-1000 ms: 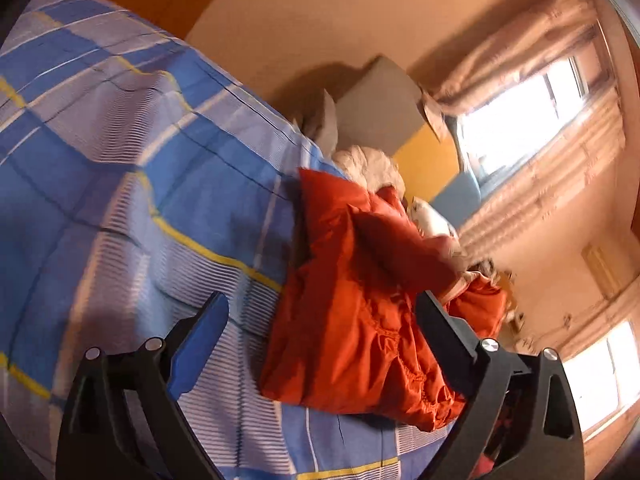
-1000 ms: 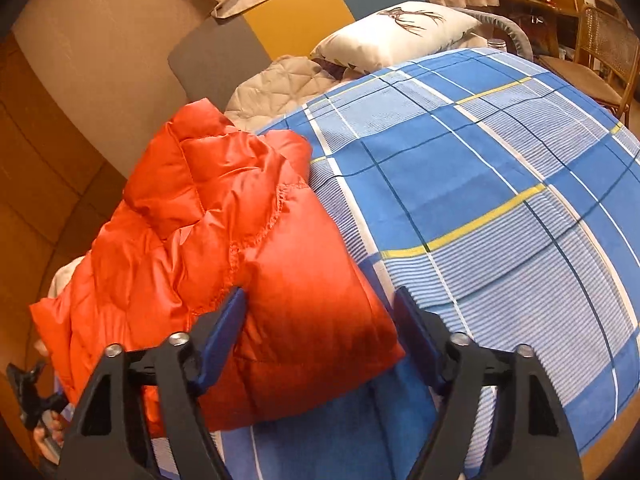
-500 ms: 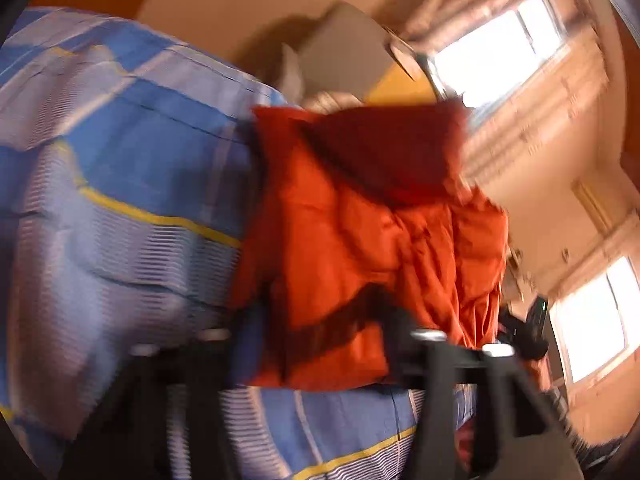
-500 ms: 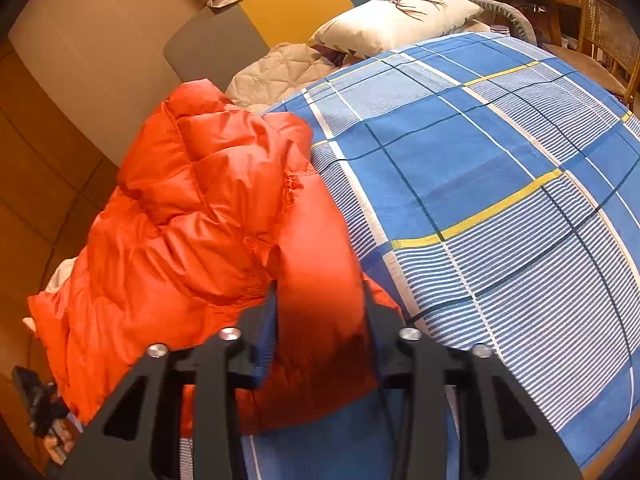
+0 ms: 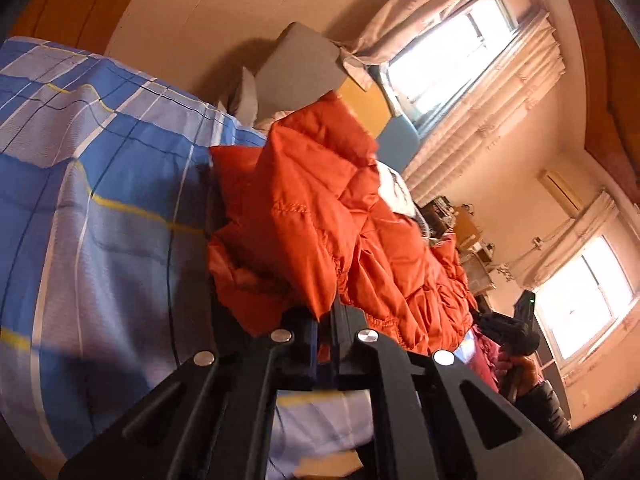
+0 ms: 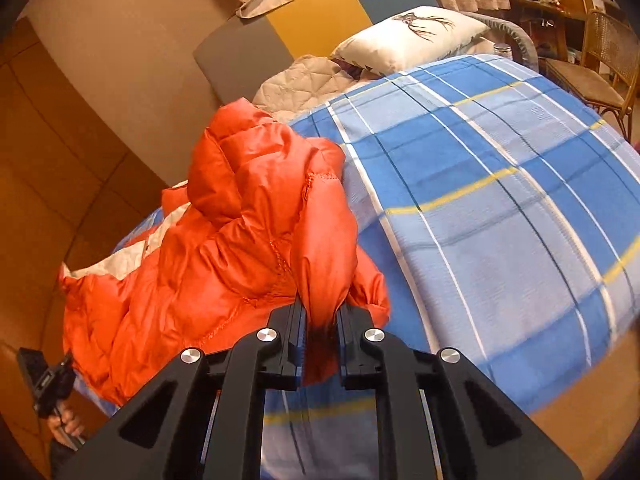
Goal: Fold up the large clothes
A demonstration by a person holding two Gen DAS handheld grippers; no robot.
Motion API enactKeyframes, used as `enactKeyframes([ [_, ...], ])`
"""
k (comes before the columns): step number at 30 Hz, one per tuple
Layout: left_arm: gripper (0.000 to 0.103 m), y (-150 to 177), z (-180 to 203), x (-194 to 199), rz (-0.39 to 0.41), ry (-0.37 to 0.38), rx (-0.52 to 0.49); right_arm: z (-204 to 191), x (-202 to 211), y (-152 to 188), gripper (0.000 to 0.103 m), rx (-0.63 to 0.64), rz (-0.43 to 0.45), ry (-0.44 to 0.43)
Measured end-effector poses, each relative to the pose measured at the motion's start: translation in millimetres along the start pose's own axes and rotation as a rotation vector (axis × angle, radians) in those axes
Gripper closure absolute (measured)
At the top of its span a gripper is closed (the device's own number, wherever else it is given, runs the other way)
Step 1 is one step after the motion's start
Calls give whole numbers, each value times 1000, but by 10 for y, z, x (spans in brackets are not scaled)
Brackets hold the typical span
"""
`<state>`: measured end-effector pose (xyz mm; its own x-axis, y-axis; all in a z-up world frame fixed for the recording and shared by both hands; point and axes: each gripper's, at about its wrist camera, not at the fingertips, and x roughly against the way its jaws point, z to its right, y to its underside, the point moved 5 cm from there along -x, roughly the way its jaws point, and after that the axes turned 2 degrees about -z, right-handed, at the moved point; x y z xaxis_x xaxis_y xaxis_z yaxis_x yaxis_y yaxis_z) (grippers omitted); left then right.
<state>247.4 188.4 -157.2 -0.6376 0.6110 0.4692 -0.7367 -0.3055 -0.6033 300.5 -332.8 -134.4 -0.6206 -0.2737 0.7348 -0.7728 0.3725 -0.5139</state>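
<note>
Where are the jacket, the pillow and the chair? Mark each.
jacket (image 6: 248, 216), right wrist view, on its quilted middle.
pillow (image 6: 408, 36), right wrist view, on its white face.
chair (image 6: 600, 64), right wrist view, on its backrest.

The bed (image 6: 500, 208) is wearing a blue plaid cover, with an orange puffer jacket (image 6: 240, 232) lying along its edge and a white pillow (image 6: 408, 36) sitting beyond the jacket.
</note>
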Motion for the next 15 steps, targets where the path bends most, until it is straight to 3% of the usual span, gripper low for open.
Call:
enactKeyframes([
  [4,98,332,28,173,-29,-32,11,165,139,327,92,-18,-35,19],
  [5,94,389,-16,163,-48,-41,28,178,137,378,90,-10,-43,25],
  [6,83,411,-62,157,-54,-58,33,192,128,400,88,-4,-46,36],
  [7,57,404,-104,177,-43,-87,38,208,125,397,79,-6,-41,51],
  [8,46,370,-158,197,-26,-95,59,222,131,373,73,-6,-37,77],
  [9,36,311,-187,223,-3,-96,67,221,138,340,58,-1,-23,98],
  [10,35,262,-196,240,12,-114,59,202,180,284,44,10,12,114],
  [11,34,194,-191,245,17,-127,37,172,206,225,39,24,35,123],
  [15,25,-28,-154,141,5,-159,-49,-70,188,-82,33,125,97,159],
])
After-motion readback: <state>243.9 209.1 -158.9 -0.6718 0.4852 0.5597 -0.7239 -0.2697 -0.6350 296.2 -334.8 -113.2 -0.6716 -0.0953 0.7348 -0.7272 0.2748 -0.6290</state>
